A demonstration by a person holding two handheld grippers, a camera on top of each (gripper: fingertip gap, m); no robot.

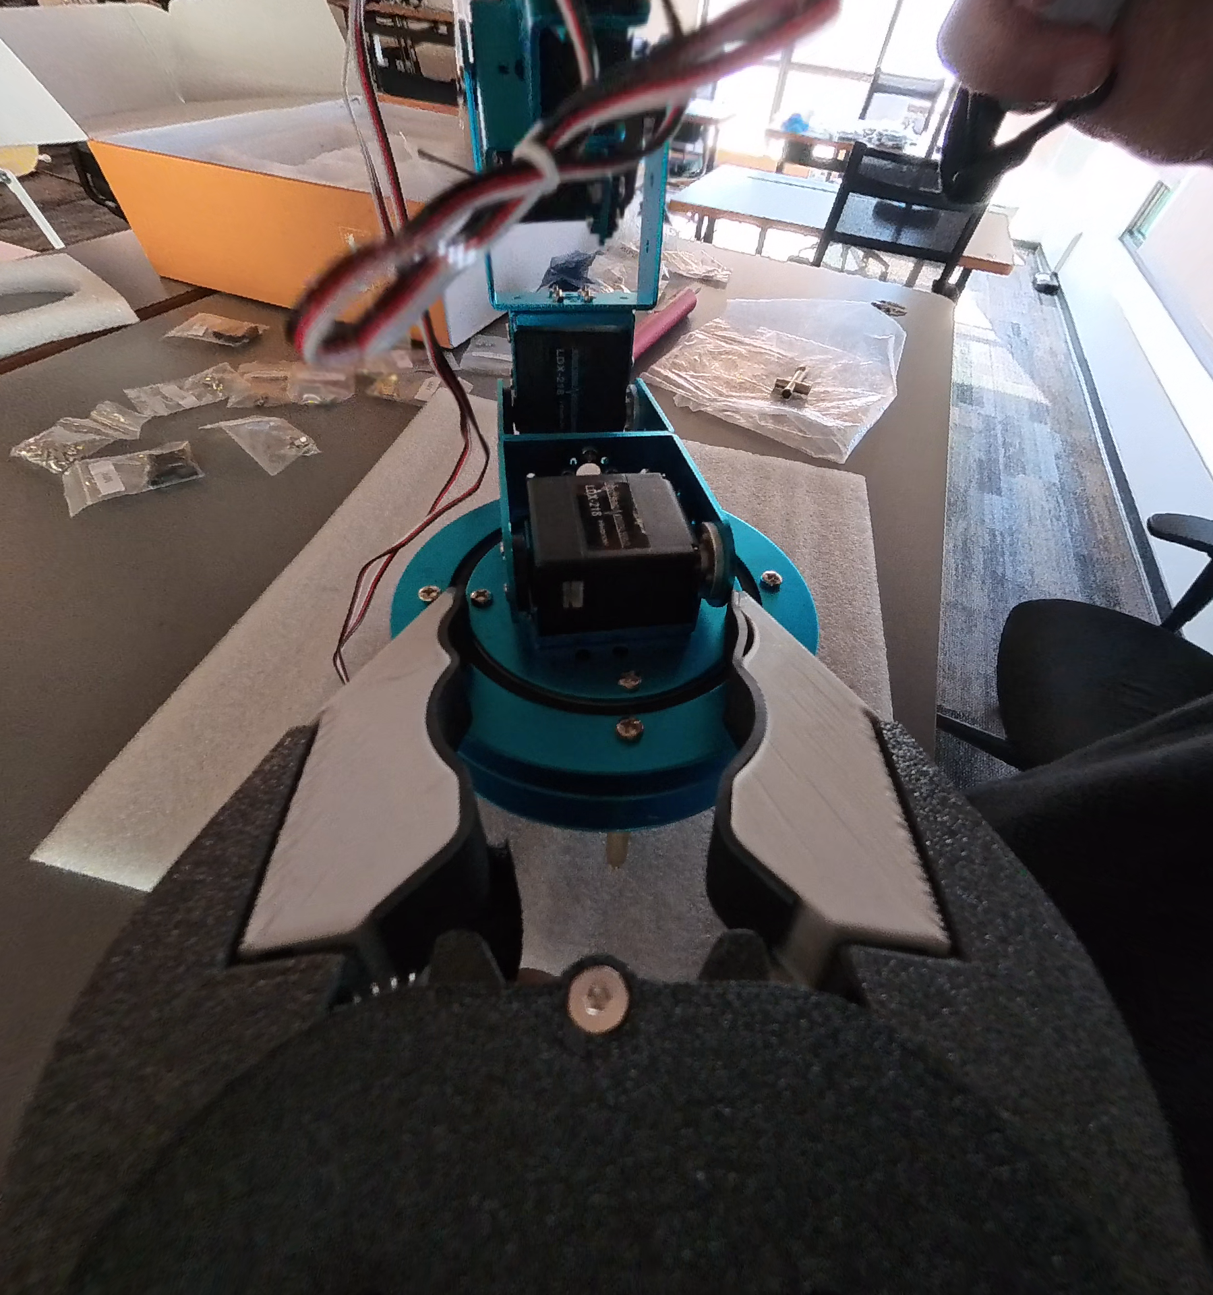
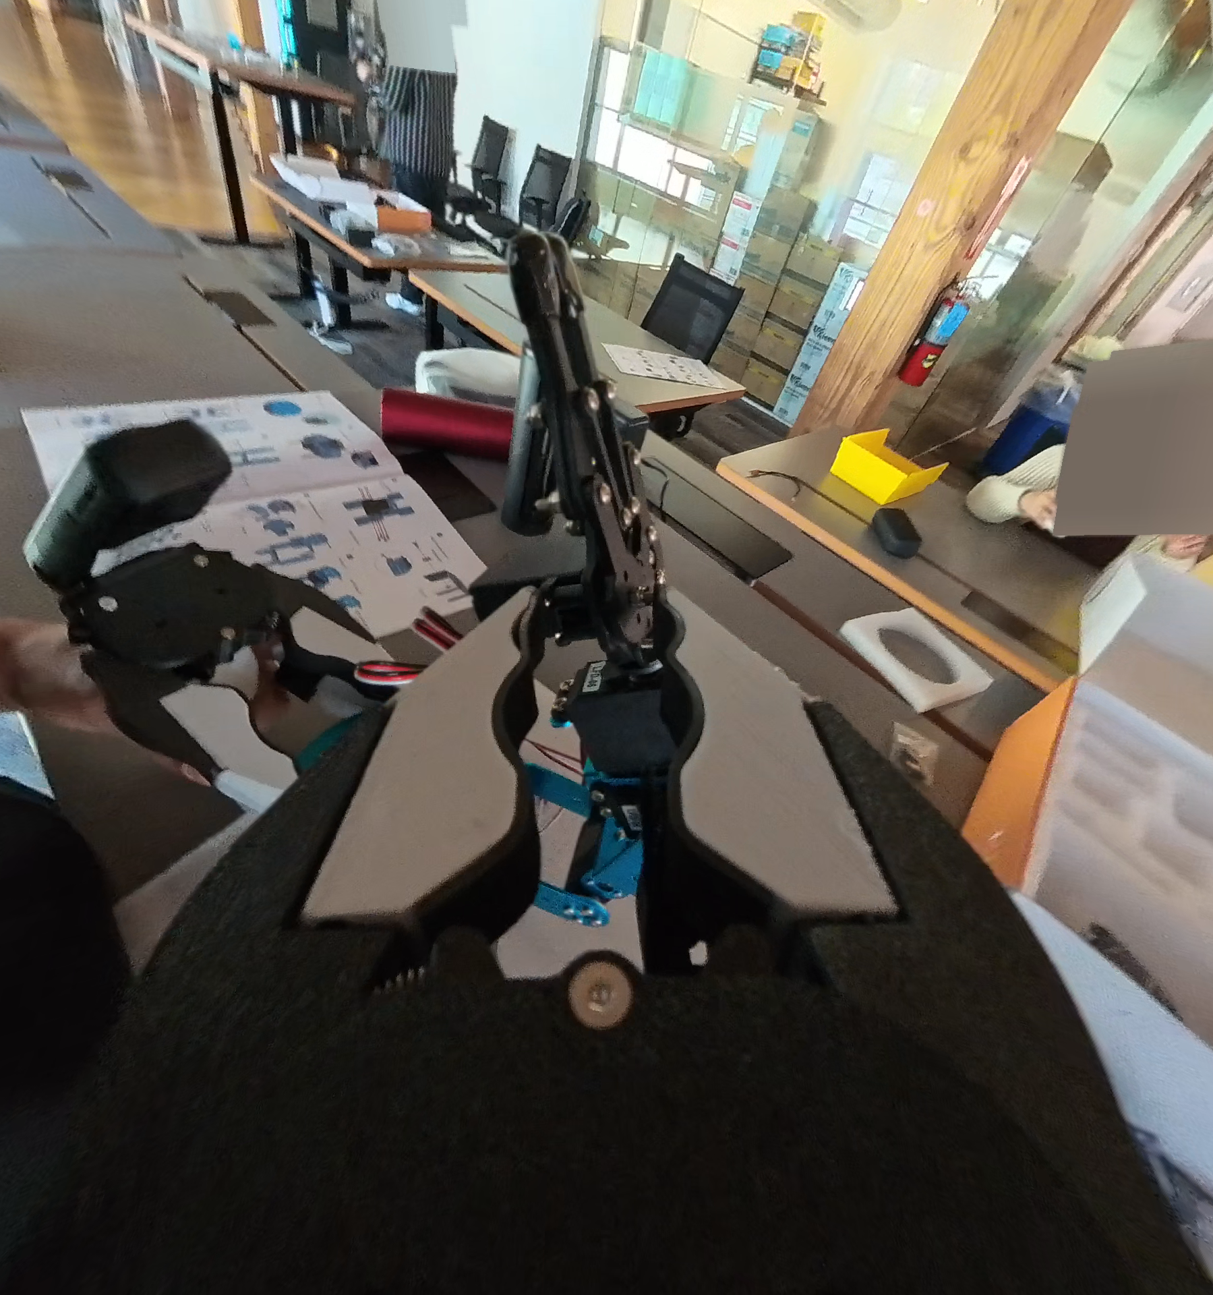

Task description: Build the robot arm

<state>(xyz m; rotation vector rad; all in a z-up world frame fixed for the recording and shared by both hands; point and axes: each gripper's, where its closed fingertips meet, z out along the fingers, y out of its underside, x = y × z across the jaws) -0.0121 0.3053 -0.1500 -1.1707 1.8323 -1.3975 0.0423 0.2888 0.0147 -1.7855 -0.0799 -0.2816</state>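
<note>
A small blue metal robot arm with black servos (image 1: 610, 560) stands on a white foam sheet (image 1: 295, 673). My left gripper (image 1: 596, 610) is shut around its round blue base (image 1: 603, 736), one finger on each side. A blurred bundle of red, black and white wires (image 1: 519, 189) hangs in front of the arm's upper part. My right gripper (image 2: 596, 617) is shut on the black wrist servo (image 2: 624, 729) just below the arm's black claw (image 2: 575, 420), which points up. The left gripper (image 2: 162, 610), held by a hand, shows at the left of the right wrist view.
An orange box (image 1: 253, 210), several small parts bags (image 1: 169, 434) and a clear bag with a metal cross wrench (image 1: 789, 382) lie on the table. A printed sheet (image 2: 274, 490), red cylinder (image 2: 449, 420), yellow bin (image 2: 883, 466) and office chair (image 1: 1108, 673) are nearby. People stand and sit in the background. My hands' fingertips stand some 20 centimeters from each other.
</note>
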